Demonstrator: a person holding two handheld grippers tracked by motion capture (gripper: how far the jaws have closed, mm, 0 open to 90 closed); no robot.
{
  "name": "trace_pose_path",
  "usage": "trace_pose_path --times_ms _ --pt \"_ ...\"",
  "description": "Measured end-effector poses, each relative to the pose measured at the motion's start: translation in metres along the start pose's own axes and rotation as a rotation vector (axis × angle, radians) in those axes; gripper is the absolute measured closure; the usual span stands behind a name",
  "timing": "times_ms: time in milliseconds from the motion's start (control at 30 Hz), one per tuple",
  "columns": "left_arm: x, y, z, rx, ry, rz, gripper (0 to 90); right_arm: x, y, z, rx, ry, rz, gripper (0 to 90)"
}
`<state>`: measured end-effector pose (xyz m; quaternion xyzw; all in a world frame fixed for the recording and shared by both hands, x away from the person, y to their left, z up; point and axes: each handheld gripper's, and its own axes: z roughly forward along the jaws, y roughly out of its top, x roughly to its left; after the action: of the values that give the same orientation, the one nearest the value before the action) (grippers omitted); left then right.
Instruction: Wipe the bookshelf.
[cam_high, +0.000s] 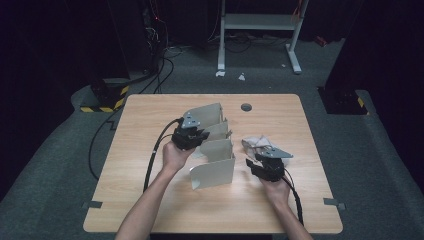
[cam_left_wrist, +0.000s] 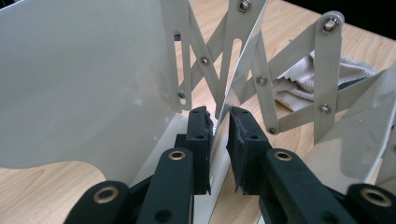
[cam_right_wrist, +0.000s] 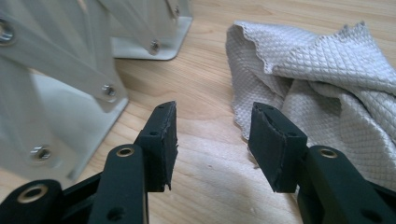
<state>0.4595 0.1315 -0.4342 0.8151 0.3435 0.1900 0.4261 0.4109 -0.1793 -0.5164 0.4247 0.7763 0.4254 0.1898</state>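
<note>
A pale grey metal folding rack (cam_high: 215, 150) with upright divider plates and scissor links stands in the middle of the wooden table (cam_high: 150, 115). My left gripper (cam_high: 197, 137) reaches into it from the left. In the left gripper view, the left gripper (cam_left_wrist: 219, 116) has its jaws nearly together around the thin edge of one divider plate (cam_left_wrist: 243, 51). A crumpled grey cloth (cam_high: 255, 142) lies to the right of the rack. My right gripper (cam_high: 257, 162) is just in front of it. In the right gripper view, the right gripper (cam_right_wrist: 212, 123) is open over bare wood, between the rack (cam_right_wrist: 60, 93) and the cloth (cam_right_wrist: 327, 60).
A round cable hole (cam_high: 246, 107) sits near the table's far edge. Cables trail from both grippers toward the front edge. Beyond the table are dark carpet, a white desk frame (cam_high: 257, 30) and black stands with hazard-striped bases (cam_high: 105, 100).
</note>
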Motion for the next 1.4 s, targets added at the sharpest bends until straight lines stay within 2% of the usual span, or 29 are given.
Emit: trace_pose_path --times_ms 167,267,467,767,867,1200,1400 --pt "0.000 0.002 0.001 0.009 -0.004 0.002 79.9 0.002 0.000 -0.004 0.035 0.002 -0.019 51.2" --pt "-0.001 0.004 0.001 0.017 -0.003 0.009 81.9 -0.001 -0.005 -0.007 0.030 -0.014 0.007 50.8" --pt "0.002 0.005 0.003 0.016 -0.004 -0.003 83.1 -0.006 -0.007 -0.008 0.044 -0.035 0.007 50.8" --pt "0.003 0.008 0.005 0.019 0.007 -0.005 86.0 -0.004 -0.010 -0.002 0.071 -0.017 0.002 50.8" --pt "0.003 0.008 0.006 0.014 0.005 -0.019 87.3 -0.006 -0.010 0.000 0.075 -0.021 0.004 50.9" --pt "0.003 0.009 0.005 0.019 0.018 -0.028 89.2 -0.002 -0.010 -0.002 0.064 -0.011 -0.001 50.5" --pt "0.005 0.010 0.007 0.019 0.044 -0.066 89.3 -0.001 -0.007 -0.005 0.065 -0.018 -0.017 49.7"
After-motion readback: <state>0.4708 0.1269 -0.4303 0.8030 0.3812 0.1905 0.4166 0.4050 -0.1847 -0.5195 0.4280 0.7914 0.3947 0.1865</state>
